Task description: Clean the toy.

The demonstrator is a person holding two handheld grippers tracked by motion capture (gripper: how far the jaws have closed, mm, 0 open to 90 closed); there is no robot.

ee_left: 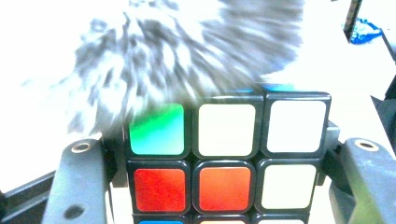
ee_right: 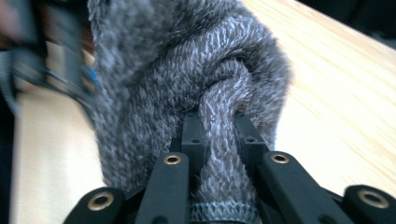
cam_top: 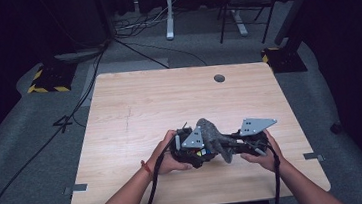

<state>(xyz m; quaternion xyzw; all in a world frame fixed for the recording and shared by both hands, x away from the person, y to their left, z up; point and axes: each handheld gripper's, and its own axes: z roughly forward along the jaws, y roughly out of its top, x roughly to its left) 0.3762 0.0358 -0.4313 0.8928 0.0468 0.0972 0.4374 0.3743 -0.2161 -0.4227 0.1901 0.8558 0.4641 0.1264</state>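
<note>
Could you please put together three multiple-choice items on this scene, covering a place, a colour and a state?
1. Where does the Rubik's cube sit?
A. between the left gripper's jaws
B. at the table's far edge
C. on the floor

2. What colour is the fuzzy sock?
A. red
B. grey
C. yellow

3. How is the right gripper?
A. wide open
B. lying on the table
C. shut on the sock

Answers: A, the jaws flank the cube; B, the knit is mottled grey; C, the jaws pinch a fold of the sock.

Grey-flecked knit sock [ee_right: 187,84] — cube [ee_left: 226,154] showing green, white, red, orange squares.
</note>
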